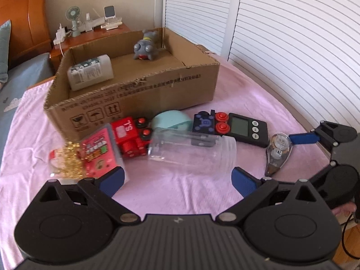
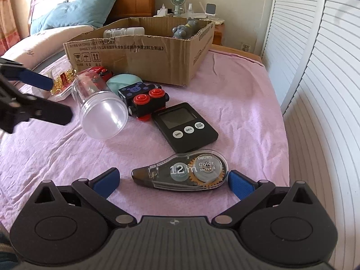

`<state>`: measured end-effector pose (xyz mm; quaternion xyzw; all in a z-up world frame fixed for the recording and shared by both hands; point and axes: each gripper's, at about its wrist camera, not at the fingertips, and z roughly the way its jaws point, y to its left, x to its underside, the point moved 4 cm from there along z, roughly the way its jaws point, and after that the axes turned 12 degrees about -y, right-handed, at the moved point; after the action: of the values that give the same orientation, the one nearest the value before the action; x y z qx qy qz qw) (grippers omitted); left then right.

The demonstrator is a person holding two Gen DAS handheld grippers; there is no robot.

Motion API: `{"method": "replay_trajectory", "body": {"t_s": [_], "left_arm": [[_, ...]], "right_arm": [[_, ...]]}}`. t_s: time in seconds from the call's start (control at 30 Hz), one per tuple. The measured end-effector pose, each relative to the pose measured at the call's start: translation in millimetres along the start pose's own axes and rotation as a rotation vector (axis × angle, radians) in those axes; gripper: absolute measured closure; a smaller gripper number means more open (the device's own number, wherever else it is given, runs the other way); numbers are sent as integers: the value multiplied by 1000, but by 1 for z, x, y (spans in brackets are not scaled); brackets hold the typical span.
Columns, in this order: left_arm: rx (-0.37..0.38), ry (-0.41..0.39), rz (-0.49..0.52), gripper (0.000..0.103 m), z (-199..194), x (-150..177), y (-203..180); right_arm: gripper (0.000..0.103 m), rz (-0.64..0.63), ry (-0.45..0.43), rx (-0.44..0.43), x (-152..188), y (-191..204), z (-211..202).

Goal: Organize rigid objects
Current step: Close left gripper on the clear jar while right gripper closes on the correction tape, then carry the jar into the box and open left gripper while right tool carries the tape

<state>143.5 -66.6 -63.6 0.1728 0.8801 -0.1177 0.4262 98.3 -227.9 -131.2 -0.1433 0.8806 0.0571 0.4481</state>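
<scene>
The left gripper [image 1: 177, 180] hovers with its blue-padded jaws spread wide before a clear plastic jar [image 1: 191, 151] lying on its side on the pink bedsheet [image 1: 236, 94]. Behind the jar sit a red toy block [image 1: 129, 137], a mint-green rounded case [image 1: 172, 119] and a black digital timer [image 1: 247, 129]. The open cardboard box [image 1: 135, 90] holds a grey toy figure [image 1: 146, 46] and a white bottle [image 1: 90, 72] (lying down).

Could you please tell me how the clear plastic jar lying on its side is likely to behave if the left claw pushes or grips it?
The jar lies on its round side, so a push would probably roll it. It looks empty and thin-walled, so likely light. Its smooth wall may slip in the open left claw.
</scene>
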Motion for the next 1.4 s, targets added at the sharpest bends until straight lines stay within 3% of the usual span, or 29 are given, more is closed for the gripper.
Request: {"method": "replay_trajectory", "body": {"t_s": [0.57, 0.73, 1.13, 1.3, 1.4], "left_arm": [[-21, 29, 100, 3, 42, -4, -18], [-3, 28, 82, 11, 45, -4, -19], [3, 19, 68, 11, 44, -4, -19], [8, 17, 69, 11, 43, -5, -18], [10, 14, 69, 11, 41, -6, -17]], "right_arm": [[0, -30, -37, -43, 5, -2, -5], [0, -39, -40, -55, 3, -3, -2], [0, -80, -35, -112, -5, -8, 9], [10, -84, -32, -108, -7, -7, 4], [10, -77, -20, -83, -6, -8, 2]]}}
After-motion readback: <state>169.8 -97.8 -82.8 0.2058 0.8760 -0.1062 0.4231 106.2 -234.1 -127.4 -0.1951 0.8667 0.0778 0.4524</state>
